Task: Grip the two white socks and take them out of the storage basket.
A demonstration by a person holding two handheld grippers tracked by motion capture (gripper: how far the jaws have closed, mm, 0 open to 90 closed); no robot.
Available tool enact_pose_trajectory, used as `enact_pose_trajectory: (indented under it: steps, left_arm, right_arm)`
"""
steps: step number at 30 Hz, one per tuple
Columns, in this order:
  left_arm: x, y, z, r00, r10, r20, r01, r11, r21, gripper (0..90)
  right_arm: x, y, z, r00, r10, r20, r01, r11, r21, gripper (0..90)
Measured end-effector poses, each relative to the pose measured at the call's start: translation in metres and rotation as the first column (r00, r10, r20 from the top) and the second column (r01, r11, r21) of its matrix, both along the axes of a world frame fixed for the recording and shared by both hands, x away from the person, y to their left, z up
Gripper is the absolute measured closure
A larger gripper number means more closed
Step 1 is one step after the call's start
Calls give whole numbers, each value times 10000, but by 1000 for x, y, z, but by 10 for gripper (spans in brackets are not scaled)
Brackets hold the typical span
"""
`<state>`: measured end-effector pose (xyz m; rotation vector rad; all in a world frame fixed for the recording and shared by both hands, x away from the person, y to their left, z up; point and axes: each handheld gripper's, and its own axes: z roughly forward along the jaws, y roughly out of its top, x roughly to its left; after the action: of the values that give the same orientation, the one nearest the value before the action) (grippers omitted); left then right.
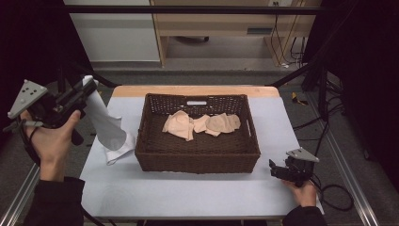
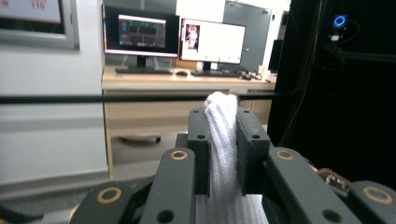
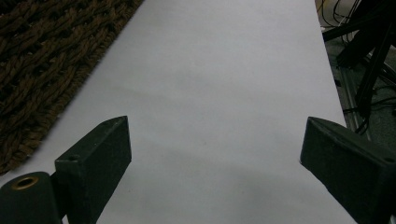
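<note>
Already the left hand-held gripper (image 1: 83,89) has its jaws closed on one end of a white sock (image 1: 106,125), and in the left gripper view the ribbed white fabric (image 2: 223,140) sits pinched between the two black pads, sticking out a little past their tips. The sock hangs at the left of the worktop (image 1: 188,193), just beside the brown wicker basket (image 1: 197,160) and outside it; its upper end is in the jaws, up and to the left, while its lower end rests bunched on the white surface near the basket's left front corner. Its long axis therefore runs steeply, tilted from upper left down to lower right, with the gripped end pointing up and away from the basket. Inside the basket lie some peach-coloured socks (image 1: 202,125), crumpled together near the middle. Judging by this, the work looks partly done: those pieces are in, the white sock is lifted but not yet over the rim, and carrying it across and letting it go are left. The right hand-held gripper (image 1: 277,170) rests low at the basket's right front corner, jaws spread wide over bare worktop and holding nothing.
</note>
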<state>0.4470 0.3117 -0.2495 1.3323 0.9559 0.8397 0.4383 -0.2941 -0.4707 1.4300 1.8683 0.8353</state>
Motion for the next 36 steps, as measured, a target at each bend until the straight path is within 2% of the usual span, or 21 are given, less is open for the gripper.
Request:
enact_pose_trajectory:
  steps: [5, 9, 10, 17, 22, 24, 25, 26, 29, 34, 36]
  left_arm:
    - [1, 12, -41, 9958, 222, -884, -196, 9994, 302, 776]
    - [1, 24, -72, 9865, 434, -1580, -386, 9987, 331, 775]
    - [2, 27, -82, 9822, 461, -1822, -406, 9986, 338, 775]
    - [5, 34, -128, 9602, 669, -2712, -557, 9973, 488, 775]
    - [8, 34, -159, 9352, 696, -3472, -458, 9960, 762, 770]
    - [9, 33, -167, 9218, 779, -3797, -412, 9937, 1039, 764]
    - [10, 32, -172, 9181, 819, -3879, -425, 9931, 1092, 760]
    - [10, 32, -176, 9099, 772, -4075, -331, 9929, 1142, 755]
    - [11, 30, -184, 8977, 827, -4328, -293, 9913, 1286, 743]
    - [13, 28, -194, 8890, 867, -4497, -172, 9875, 1565, 689]
    - [13, 27, -196, 8890, 847, -4500, -155, 9877, 1554, 640]
  right_arm:
    - [0, 0, 0, 10000, 6, -9, -6, 10000, -10, 90]
    - [0, 0, 0, 10000, 2, 2, -2, 10000, -19, 90]
    - [0, 0, 0, 10000, -1, -5, 1, 10000, -27, 90]
    - [0, 0, 0, 10000, 8, -3, -8, 10000, -46, 90]
    - [0, 0, 0, 10000, 12, -29, -12, 10000, -87, 90]
    - [0, 0, 0, 10000, 12, -17, -12, 10000, -74, 90]
    - [0, 0, 0, 10000, 8, -18, -9, 10000, -57, 90]
    - [-1, 0, 0, 10000, 10, -8, -10, 10000, -67, 90]
    - [-1, 0, 0, 10000, 5, -5, -5, 10000, -53, 90]
    - [-1, 0, 0, 10000, 18, -28, -19, 9999, -157, 90]
    - [0, 0, 0, 10000, 19, -36, -19, 9999, -168, 90]
